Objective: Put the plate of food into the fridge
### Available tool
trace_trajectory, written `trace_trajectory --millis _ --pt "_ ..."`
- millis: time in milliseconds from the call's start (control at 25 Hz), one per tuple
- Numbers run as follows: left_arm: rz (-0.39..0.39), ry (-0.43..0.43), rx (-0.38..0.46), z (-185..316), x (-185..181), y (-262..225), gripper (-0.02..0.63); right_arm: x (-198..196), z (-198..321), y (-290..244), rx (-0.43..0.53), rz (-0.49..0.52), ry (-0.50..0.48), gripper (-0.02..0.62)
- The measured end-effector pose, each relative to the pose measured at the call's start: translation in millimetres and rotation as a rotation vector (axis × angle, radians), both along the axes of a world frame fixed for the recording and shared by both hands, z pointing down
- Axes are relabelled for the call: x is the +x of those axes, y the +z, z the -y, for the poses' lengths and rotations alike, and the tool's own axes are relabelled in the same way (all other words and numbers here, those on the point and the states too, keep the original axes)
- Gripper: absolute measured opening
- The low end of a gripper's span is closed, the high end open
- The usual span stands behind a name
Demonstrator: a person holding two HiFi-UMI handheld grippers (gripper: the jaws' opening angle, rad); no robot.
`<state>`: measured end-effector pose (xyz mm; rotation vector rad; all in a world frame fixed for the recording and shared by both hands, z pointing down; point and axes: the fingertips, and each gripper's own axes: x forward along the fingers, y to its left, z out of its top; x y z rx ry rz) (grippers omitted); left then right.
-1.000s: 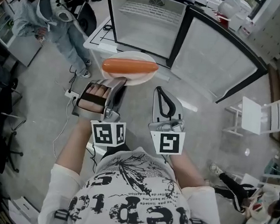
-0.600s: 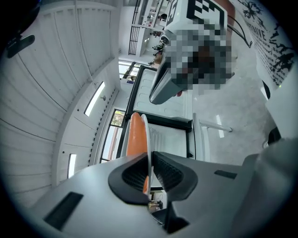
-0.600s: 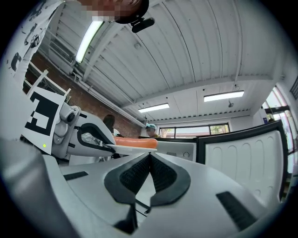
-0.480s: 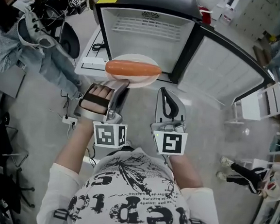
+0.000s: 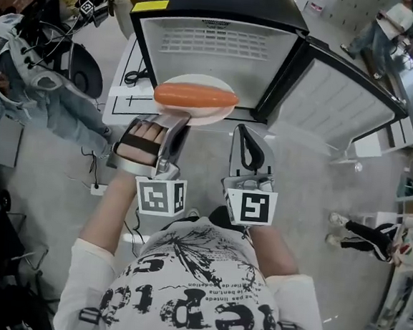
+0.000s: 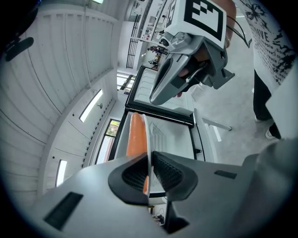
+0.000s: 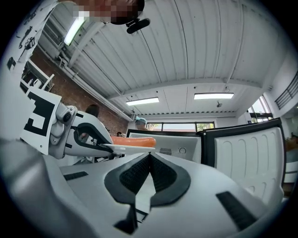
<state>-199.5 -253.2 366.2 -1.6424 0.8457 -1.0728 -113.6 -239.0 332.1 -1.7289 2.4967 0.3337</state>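
Observation:
A white plate (image 5: 197, 107) carries one long orange sausage (image 5: 196, 95). My left gripper (image 5: 181, 122) is shut on the plate's near rim and holds it level in front of the open fridge (image 5: 216, 50). In the left gripper view the plate (image 6: 147, 137) shows edge-on between the pads, with the sausage (image 6: 135, 139) on its left side. My right gripper (image 5: 244, 133) hangs beside the plate, shut and empty; in its own view the jaws (image 7: 149, 161) meet with nothing between them. The fridge interior is white and bare, and its door (image 5: 334, 100) swings out to the right.
A person in grey (image 5: 44, 92) is at the left, near black equipment and cables. Another person (image 5: 388, 22) stands at the top right. A white rack (image 5: 381, 143) stands beyond the fridge door. Shoes (image 5: 355, 235) lie on the grey floor at right.
Both grippers and the held plate have moved across the floor toward the fridge, which now sits square ahead and closer. The left gripper's hold on the plate is unchanged.

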Motion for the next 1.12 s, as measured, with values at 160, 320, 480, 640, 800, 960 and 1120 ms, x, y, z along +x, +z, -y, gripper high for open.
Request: trace_trajectory --millis 160,320,480,640,800,960,1120 --pt "-0.013 0.019 -0.017 25.0 1.5 5.0 0.031 -1.6 22.2 1.2 -0.006 -0.001 0.013 0.002" --pt "-0.025 0.024 -0.016 51.0 8.0 5.1 0.031 4.4 49.3 6.5 -0.013 -0.011 0.02 0.002" --pt "-0.006 0.004 -0.011 83.0 13.1 1.9 0.031 14.2 86.0 13.0 -0.039 -0.009 0.021 0.002" --pt "0.003 -0.028 -0.001 113.0 16.9 -2.6 0.031 22.5 119.3 8.9 -0.024 0.001 0.002 0.002" --pt "-0.014 -0.064 -0.002 137.3 22.7 0.6 0.031 32.7 151.1 9.0 -0.02 0.014 -0.025 0.002" --pt "-0.017 -0.11 -0.003 162.1 27.1 2.9 0.034 35.3 179.4 10.5 -0.027 0.005 -0.071 0.002" --pt "-0.016 -0.136 -0.008 178.2 29.1 3.5 0.034 34.9 199.1 13.7 -0.038 0.001 -0.101 0.002"
